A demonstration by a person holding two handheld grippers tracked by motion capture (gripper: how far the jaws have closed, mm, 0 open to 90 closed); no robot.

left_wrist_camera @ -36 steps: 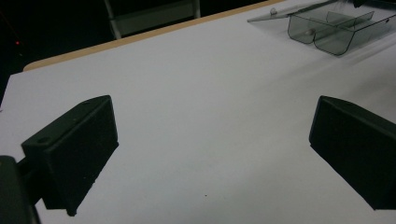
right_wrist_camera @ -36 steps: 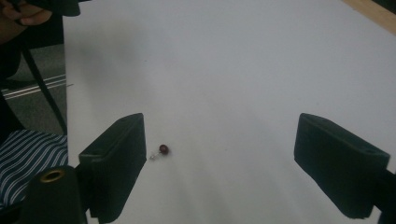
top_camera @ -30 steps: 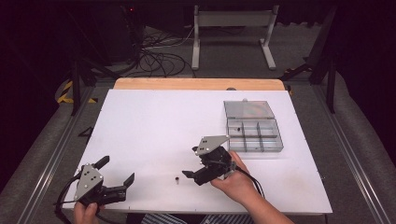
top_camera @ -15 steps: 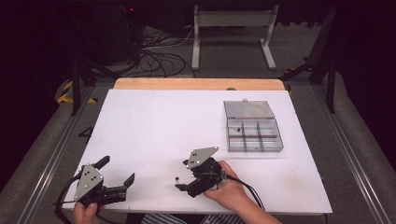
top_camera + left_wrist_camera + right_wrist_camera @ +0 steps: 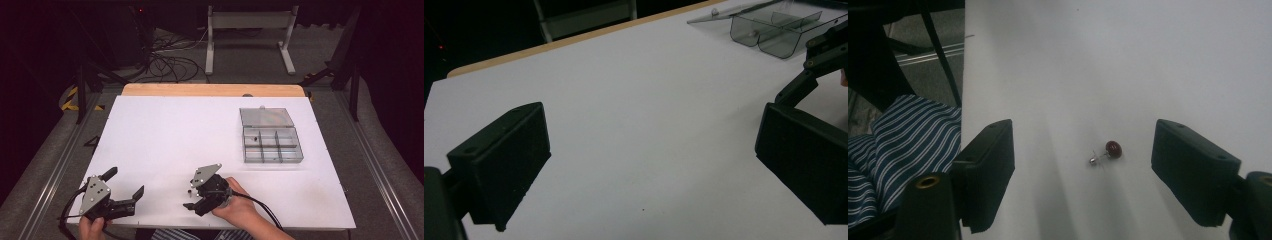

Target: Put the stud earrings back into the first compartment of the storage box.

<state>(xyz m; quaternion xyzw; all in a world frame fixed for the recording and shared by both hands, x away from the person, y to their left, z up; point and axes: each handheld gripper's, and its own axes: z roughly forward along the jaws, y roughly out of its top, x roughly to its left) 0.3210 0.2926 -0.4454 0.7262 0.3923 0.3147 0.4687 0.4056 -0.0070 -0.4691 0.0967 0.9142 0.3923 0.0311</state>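
Note:
A tiny pin with a dark red bead head and a silver stem (image 5: pixel 1108 151) lies on the white table (image 5: pixel 165 135); in the high view the pin (image 5: pixel 189 191) is a small speck near the front edge. My right gripper (image 5: pixel 1083 150) hangs low over it, open, one black jaw on each side of the pin and neither touching it. Its jaws have just been closing a little. In the high view the right gripper (image 5: pixel 190 198) points left. My left gripper (image 5: pixel 125 184) rests at the front left corner, wide open and holding nothing; in its own view the left gripper (image 5: pixel 651 150) looks across bare table.
A clear compartment box (image 5: pixel 272 145) with its lid laid open stands at the right back of the table, a small dark item in one cell; the box (image 5: pixel 774 30) also shows in the left gripper view. A striped garment (image 5: pixel 903 145) lies past the table's front edge.
My right gripper has moved left and down toward the table's front, ending over the pin, with its jaws slightly narrower. The left gripper has stayed put.

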